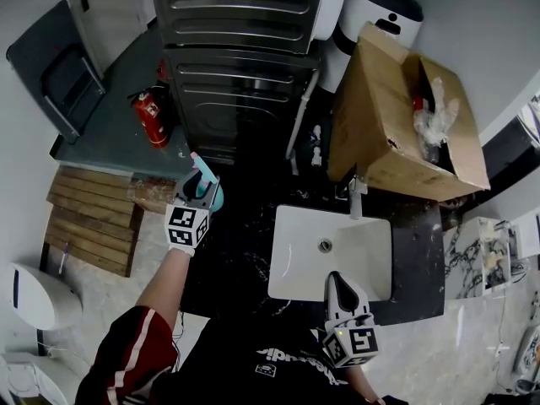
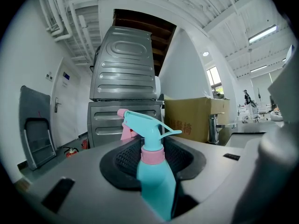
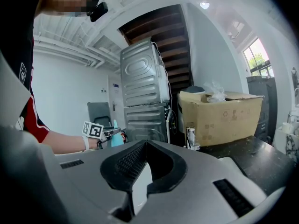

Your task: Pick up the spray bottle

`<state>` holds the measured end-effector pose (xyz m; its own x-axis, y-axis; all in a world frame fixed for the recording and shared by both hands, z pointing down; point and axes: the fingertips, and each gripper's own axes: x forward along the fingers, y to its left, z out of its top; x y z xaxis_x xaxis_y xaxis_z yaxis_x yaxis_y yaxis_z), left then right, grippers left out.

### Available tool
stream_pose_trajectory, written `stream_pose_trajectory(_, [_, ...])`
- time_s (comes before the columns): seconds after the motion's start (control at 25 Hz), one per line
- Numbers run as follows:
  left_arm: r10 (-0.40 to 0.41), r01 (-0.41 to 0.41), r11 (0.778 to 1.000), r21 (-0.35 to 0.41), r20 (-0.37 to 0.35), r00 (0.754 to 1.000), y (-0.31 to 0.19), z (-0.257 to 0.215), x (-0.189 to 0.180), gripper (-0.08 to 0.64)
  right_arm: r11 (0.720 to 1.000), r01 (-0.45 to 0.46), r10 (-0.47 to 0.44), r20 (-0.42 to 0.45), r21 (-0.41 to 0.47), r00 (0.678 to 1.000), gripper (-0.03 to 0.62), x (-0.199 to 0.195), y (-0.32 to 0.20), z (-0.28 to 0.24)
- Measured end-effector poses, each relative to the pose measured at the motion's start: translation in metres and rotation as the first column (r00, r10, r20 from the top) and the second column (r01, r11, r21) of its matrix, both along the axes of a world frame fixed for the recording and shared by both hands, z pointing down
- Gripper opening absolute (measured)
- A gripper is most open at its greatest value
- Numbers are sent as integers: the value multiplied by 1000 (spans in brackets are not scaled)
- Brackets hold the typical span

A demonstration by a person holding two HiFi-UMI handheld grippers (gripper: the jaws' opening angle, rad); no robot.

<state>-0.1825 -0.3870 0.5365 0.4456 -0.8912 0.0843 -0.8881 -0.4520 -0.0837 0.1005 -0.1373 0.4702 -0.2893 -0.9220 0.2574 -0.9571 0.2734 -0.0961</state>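
Note:
The spray bottle [image 1: 205, 187] is teal with a pink collar and a pink trigger. It stands upright between the jaws of my left gripper [image 1: 197, 194], to the left of the sink. In the left gripper view the bottle [image 2: 155, 178] fills the gap and both pads of the left gripper [image 2: 154, 160] press on its body just below the collar. My right gripper [image 1: 338, 282] hovers over the sink's near edge with its tips together and nothing held. In the right gripper view its jaws [image 3: 145, 143] meet, and the spray bottle [image 3: 116, 137] shows far off at the left.
A white sink [image 1: 295, 264] with a chrome faucet [image 1: 355, 194] is set in a black counter [image 1: 418, 251]. Behind it stands an open cardboard box [image 1: 388, 116]. A tall metal machine [image 1: 240, 49], a red fire extinguisher [image 1: 150, 116] and a wooden pallet [image 1: 89, 218] are nearby.

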Motion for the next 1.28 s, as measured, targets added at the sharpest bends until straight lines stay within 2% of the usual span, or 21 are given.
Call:
stream_pose_trajectory(0.64, [91, -90, 993, 75, -10, 996, 62, -52, 41, 158, 999, 41, -41, 31, 15, 999, 37, 11, -3, -3])
stream_pose_trajectory(1.04, [184, -181, 980, 87, -29, 983, 118, -85, 75, 158, 998, 53, -54, 33, 32, 998, 38, 17, -6, -8])
stream_pose_trajectory(1.28, [270, -265, 960, 91, -43, 962, 152, -95, 110, 158, 998, 41, -43, 46, 49, 998, 37, 23, -12, -14])
